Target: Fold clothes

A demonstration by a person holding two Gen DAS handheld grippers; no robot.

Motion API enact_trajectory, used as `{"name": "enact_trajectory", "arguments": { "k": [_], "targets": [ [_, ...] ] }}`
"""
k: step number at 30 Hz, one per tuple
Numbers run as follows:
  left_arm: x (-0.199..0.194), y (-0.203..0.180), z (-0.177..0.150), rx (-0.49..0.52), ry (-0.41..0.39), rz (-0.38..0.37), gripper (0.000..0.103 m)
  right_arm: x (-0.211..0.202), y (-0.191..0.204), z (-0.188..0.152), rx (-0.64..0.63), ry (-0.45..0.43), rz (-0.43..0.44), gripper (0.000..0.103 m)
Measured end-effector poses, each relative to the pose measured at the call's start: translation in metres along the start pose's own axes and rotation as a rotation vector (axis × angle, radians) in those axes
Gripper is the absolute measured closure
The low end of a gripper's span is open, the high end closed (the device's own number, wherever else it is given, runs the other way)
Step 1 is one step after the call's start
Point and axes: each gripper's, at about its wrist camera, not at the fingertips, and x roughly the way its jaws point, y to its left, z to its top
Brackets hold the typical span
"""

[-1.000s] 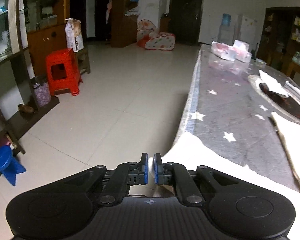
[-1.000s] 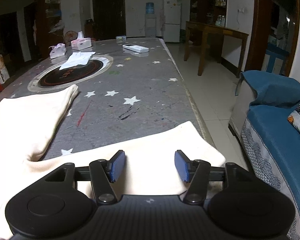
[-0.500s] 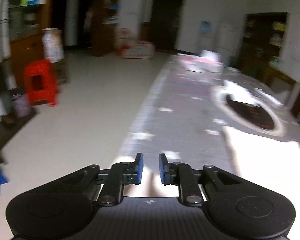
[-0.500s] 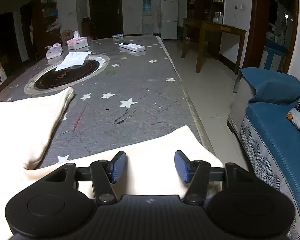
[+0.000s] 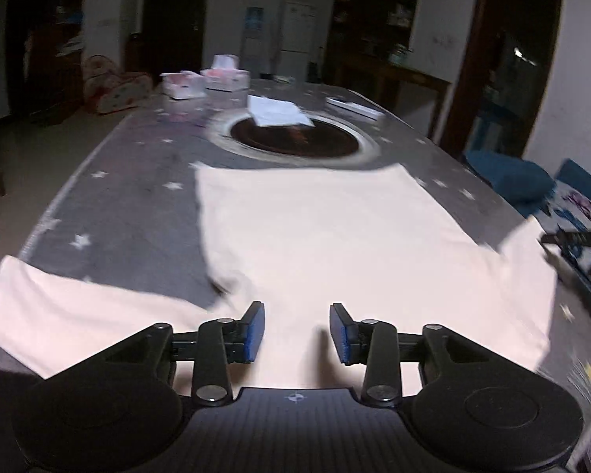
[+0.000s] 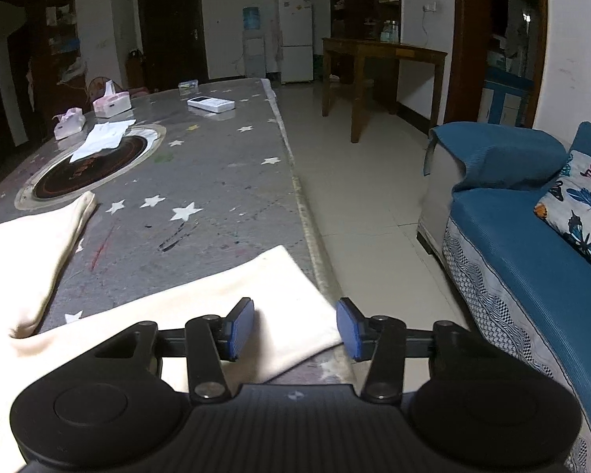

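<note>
The shirt lies spread flat just before the table's hob. The left gripper has just let go of a sleeve and swung to the shirt's middle, jaws parting, empty. The right gripper, narrowing, hovers over the other sleeve, ungripped. Beyond the hob, a tissue box shows a tissue.

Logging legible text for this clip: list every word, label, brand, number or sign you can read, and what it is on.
None can be read.
White device on the table: any markings too small.
Tissue boxes: no legible print.
Papers on the fridge: too small.
Left wrist view: blurred throughout.
</note>
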Motion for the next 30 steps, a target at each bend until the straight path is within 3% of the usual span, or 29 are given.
{"name": "enact_trajectory", "arguments": {
  "k": [6, 11, 16, 22, 30],
  "targets": [
    [-0.004, -0.025, -0.009, 0.024, 0.004, -0.044, 0.055, -0.001, -0.014, -0.007, 0.042, 0.011, 0.001, 0.06],
    [-0.001, -0.039, -0.012, 0.033, 0.008, -0.065, 0.054, -0.004, -0.012, -0.007, 0.027, 0.001, 0.015, 0.087],
    [-0.003, -0.052, -0.016, 0.049, 0.008, -0.071, 0.053, -0.015, -0.009, -0.003, 0.021, -0.034, 0.031, 0.097],
    [-0.001, -0.066, -0.021, 0.088, 0.009, -0.097, 0.049, -0.051, 0.001, 0.013, 0.028, -0.093, 0.156, 0.098],
    [-0.001, -0.073, -0.03, 0.109, 0.01, -0.119, 0.048, -0.104, 0.045, 0.047, -0.021, -0.177, 0.367, 0.099]
  ]
}}
